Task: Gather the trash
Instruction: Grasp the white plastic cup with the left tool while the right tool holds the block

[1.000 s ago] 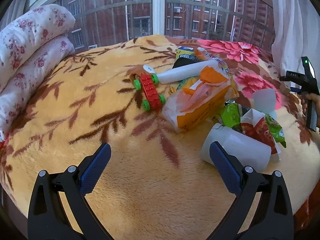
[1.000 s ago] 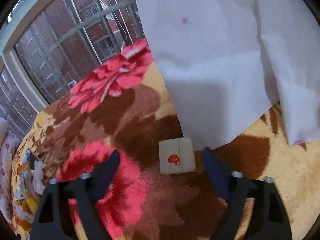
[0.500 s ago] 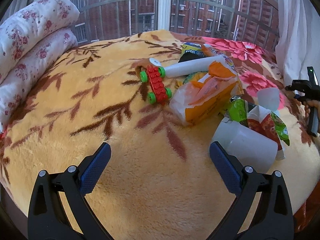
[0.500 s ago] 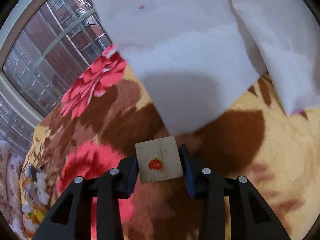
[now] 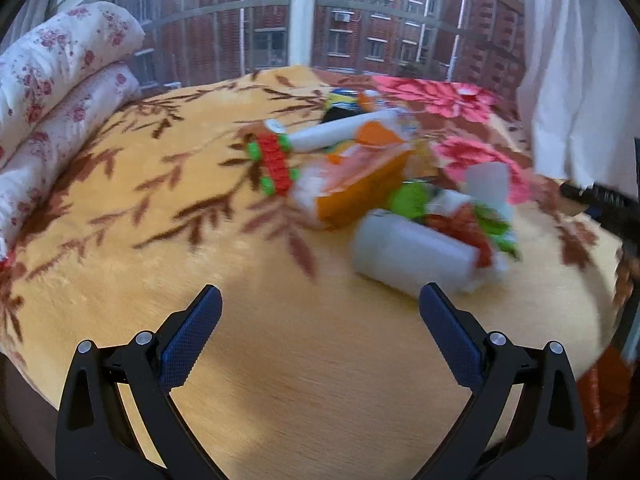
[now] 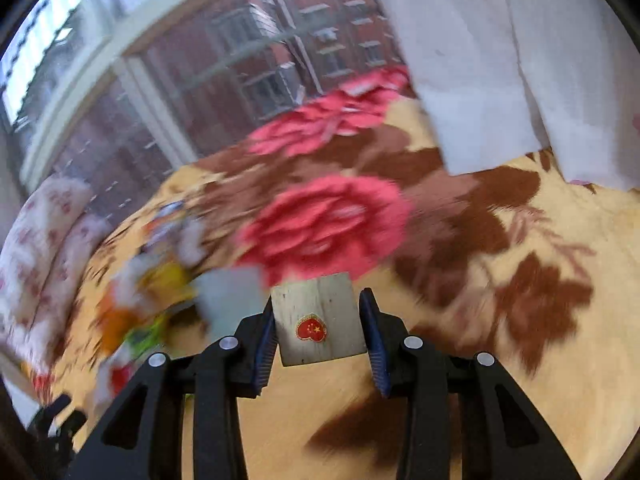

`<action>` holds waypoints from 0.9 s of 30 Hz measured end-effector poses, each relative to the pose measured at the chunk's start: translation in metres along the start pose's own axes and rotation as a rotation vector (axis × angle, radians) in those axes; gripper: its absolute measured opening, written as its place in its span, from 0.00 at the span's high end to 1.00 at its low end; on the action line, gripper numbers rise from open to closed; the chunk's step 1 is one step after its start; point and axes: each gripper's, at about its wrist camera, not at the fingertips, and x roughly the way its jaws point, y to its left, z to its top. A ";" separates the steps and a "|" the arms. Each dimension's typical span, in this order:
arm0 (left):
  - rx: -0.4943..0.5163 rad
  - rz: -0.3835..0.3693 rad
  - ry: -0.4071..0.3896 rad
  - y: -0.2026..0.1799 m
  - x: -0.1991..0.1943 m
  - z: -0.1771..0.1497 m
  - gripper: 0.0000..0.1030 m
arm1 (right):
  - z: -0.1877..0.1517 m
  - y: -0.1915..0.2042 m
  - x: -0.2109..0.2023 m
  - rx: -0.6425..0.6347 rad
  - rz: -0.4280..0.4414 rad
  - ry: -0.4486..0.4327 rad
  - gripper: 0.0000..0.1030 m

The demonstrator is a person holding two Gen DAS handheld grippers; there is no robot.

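Right gripper (image 6: 320,330) fingers clamp wooden block (image 6: 319,320), lower centre of frame. Left gripper (image 5: 320,312) fingers wide over blanket (image 5: 200,200); trash pile (image 5: 400,200) centre right, blurred.

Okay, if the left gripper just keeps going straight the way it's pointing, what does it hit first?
Probably the bare blanket. The left gripper is open, with nothing between its fingers. The white cup lies right of that line and the red toy car left of it, though blur makes depth uncertain.
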 end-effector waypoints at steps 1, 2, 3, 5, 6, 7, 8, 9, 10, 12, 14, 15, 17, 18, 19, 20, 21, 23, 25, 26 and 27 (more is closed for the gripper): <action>-0.020 -0.019 0.008 -0.005 -0.001 0.001 0.06 | -0.007 0.007 -0.008 -0.011 0.015 -0.009 0.62; -0.045 -0.035 0.021 -0.009 0.000 0.003 0.06 | -0.016 0.013 -0.019 -0.021 0.030 -0.019 0.62; -0.080 -0.052 0.039 -0.013 0.002 0.006 0.06 | -0.023 0.018 -0.026 -0.030 0.042 -0.025 0.62; -0.146 -0.061 0.070 -0.017 0.008 0.012 0.06 | -0.036 0.030 -0.040 -0.056 0.064 -0.030 0.62; -0.183 -0.060 0.088 -0.018 0.012 0.016 0.07 | -0.041 0.034 -0.045 -0.070 0.067 -0.031 0.62; -0.236 -0.048 0.111 -0.020 0.018 0.020 0.07 | -0.046 0.037 -0.050 -0.087 0.065 -0.032 0.62; -0.271 -0.034 0.128 -0.021 0.023 0.023 0.06 | -0.050 0.038 -0.054 -0.095 0.065 -0.032 0.62; -0.303 -0.016 0.145 -0.022 0.027 0.026 0.06 | -0.053 0.038 -0.057 -0.098 0.071 -0.028 0.62; -0.344 0.006 0.175 -0.023 0.034 0.029 0.06 | -0.056 0.036 -0.060 -0.094 0.075 -0.023 0.62; -0.411 0.016 0.219 -0.022 0.044 0.032 0.06 | -0.059 0.031 -0.065 -0.080 0.086 -0.011 0.62; -0.473 0.044 0.257 -0.020 0.054 0.034 0.06 | -0.063 0.028 -0.067 -0.074 0.091 -0.008 0.62; -0.492 0.059 0.270 -0.021 0.058 0.035 0.06 | -0.064 0.026 -0.068 -0.073 0.091 -0.006 0.62; -0.495 0.100 0.300 -0.025 0.069 0.038 0.06 | -0.065 0.021 -0.069 -0.059 0.092 -0.007 0.62; -0.487 0.131 0.330 -0.027 0.076 0.039 0.06 | -0.065 0.018 -0.069 -0.048 0.097 -0.007 0.63; -0.486 0.145 0.344 -0.028 0.080 0.039 0.06 | -0.065 0.014 -0.071 -0.032 0.106 -0.010 0.63; -0.485 0.165 0.354 -0.029 0.084 0.038 0.06 | -0.064 0.012 -0.071 -0.025 0.109 -0.014 0.63; -0.487 0.186 0.348 -0.030 0.085 0.038 0.07 | -0.063 0.009 -0.072 -0.020 0.108 -0.019 0.63; -0.482 0.223 0.355 -0.032 0.090 0.039 0.08 | -0.061 0.007 -0.073 -0.017 0.108 -0.033 0.64; -0.482 0.247 0.349 -0.033 0.093 0.038 0.11 | -0.059 0.007 -0.071 -0.039 0.113 -0.028 0.76; -0.482 0.256 0.339 -0.033 0.093 0.038 0.19 | -0.058 0.009 -0.067 -0.056 0.108 -0.017 0.81; -0.473 0.270 0.320 -0.033 0.092 0.038 0.31 | -0.057 0.011 -0.061 -0.074 0.103 0.003 0.82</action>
